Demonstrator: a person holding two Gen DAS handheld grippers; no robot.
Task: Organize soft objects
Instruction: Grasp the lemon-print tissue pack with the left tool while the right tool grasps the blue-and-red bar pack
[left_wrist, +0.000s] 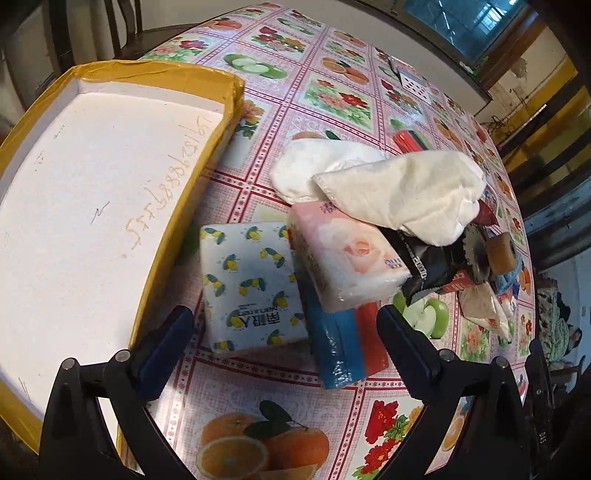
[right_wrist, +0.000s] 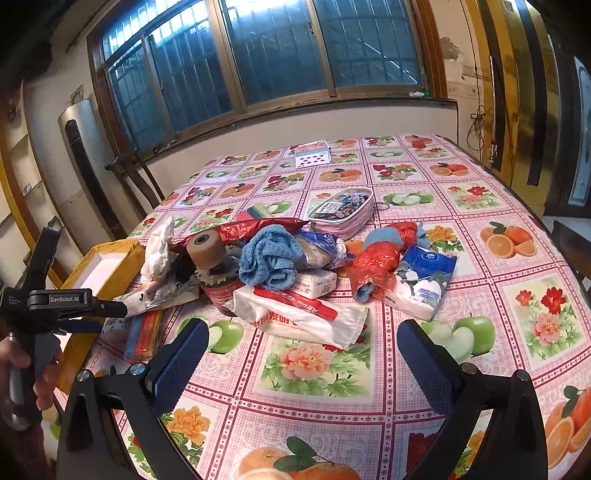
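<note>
Two hand-held claws hover over a cluttered counter (right_wrist: 406, 373) laid with a fruit-and-flower oilcloth, the sorting of soft goods apparently not yet started: the shallow white foam tray (left_wrist: 92, 177) with its yellow-taped rim sits empty at the left edge.

The left claw (left_wrist: 284, 354) is spread wide and grips nothing. It hangs just above and short of a lemon-print tissue pack (left_wrist: 251, 284), which lies flat beside the tray. Leaning against that pack is a rose-print tissue pack (left_wrist: 347, 262), propped on a blue-and-orange wrapped bundle (left_wrist: 347, 343), with a white towel (left_wrist: 402, 192) draped over its far end.

The right claw (right_wrist: 299, 365) is likewise wide open and empty, facing the main heap: a crumpled blue towel (right_wrist: 269, 258), a white printed bag (right_wrist: 303, 314), a blue-topped tissue pack (right_wrist: 421, 280), a red plastic bag (right_wrist: 376, 262) and a roll of brown tape (right_wrist: 207, 251) resting on a toothed metal disc (right_wrist: 218, 277).

The risk probably lies in the stacking. Lifting the lemon pack could tip the rose pack off its perch and drag the towel with it. A careless grab into the heap might snag the blue towel on the toothed disc, or pull the tape roll and other hard items along. Slick wrappers may also slip from the pads if pinched near a corner.
</note>
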